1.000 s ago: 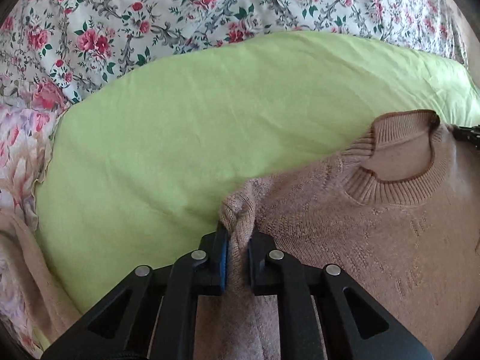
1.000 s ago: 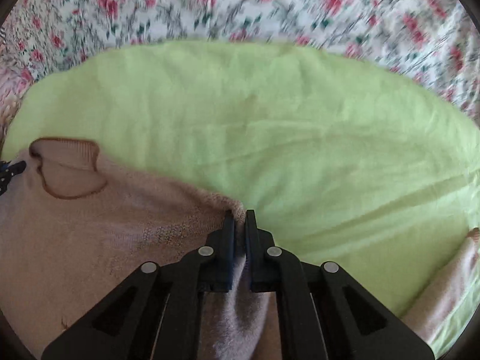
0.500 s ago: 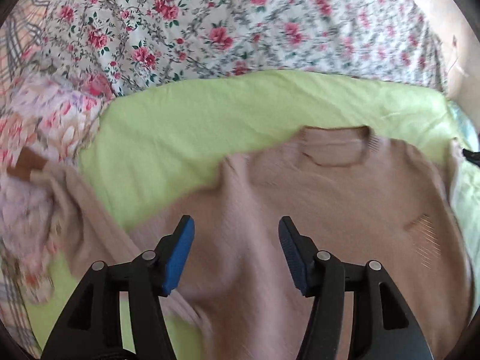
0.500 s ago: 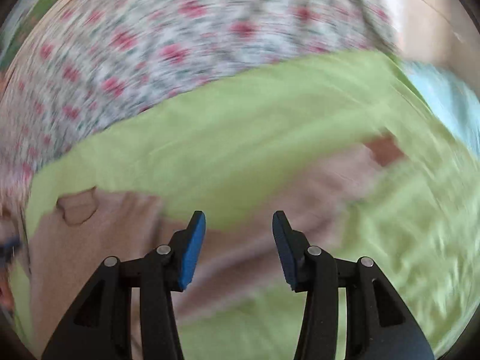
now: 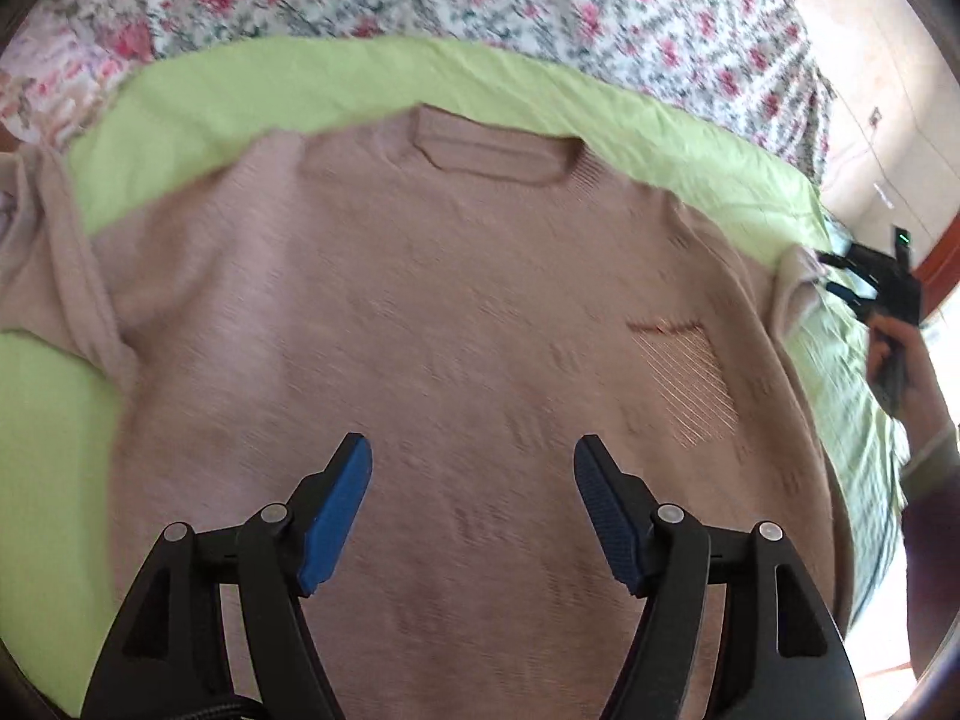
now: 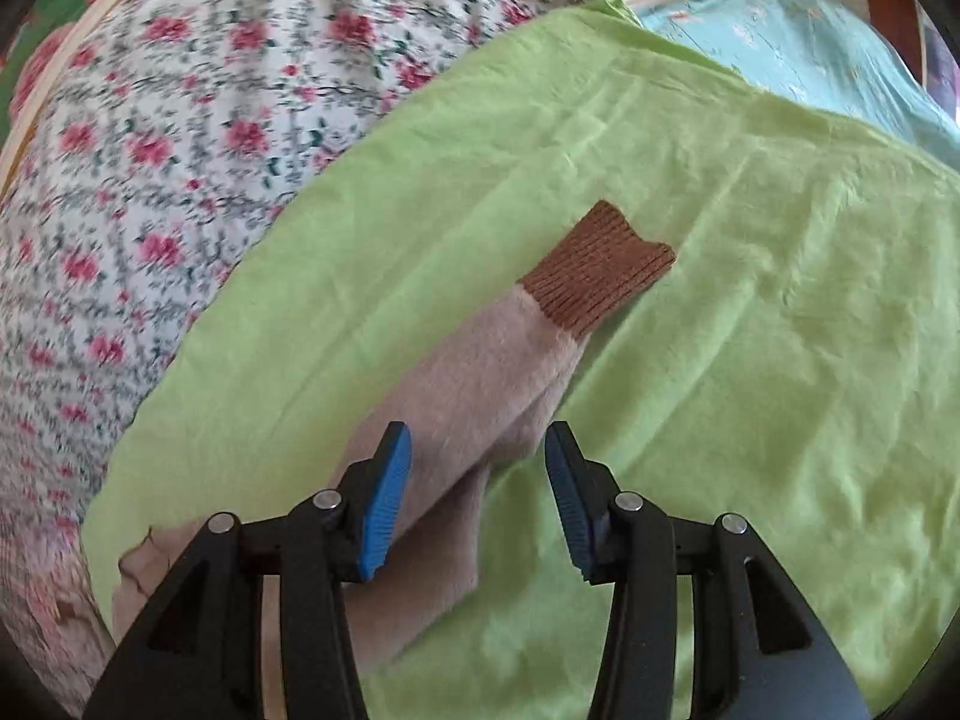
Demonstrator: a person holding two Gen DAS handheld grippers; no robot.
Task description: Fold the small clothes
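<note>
A dusty-pink knit sweater (image 5: 456, 324) lies flat, front up, on a lime-green sheet (image 5: 252, 90), its round collar (image 5: 492, 150) at the far side. My left gripper (image 5: 471, 498) is open and empty above the sweater's lower body. One sleeve (image 5: 72, 264) lies bunched at the left. In the right wrist view the other sleeve (image 6: 480, 372) stretches out on the sheet and ends in a brown ribbed cuff (image 6: 600, 276). My right gripper (image 6: 477, 492) is open above that sleeve, holding nothing. It also shows at the right edge of the left wrist view (image 5: 870, 282).
A floral bedcover (image 5: 540, 6) lies beyond the green sheet (image 6: 750, 300); it fills the left of the right wrist view (image 6: 150, 180). A light-blue cloth (image 6: 798, 48) lies at the far right. A small patch of striped stitching (image 5: 690, 384) marks the sweater's chest.
Both grippers have let go of the sweater's shoulders and opened. The left has drawn back over the sweater's body. The right has swung right to the outstretched sleeve.
</note>
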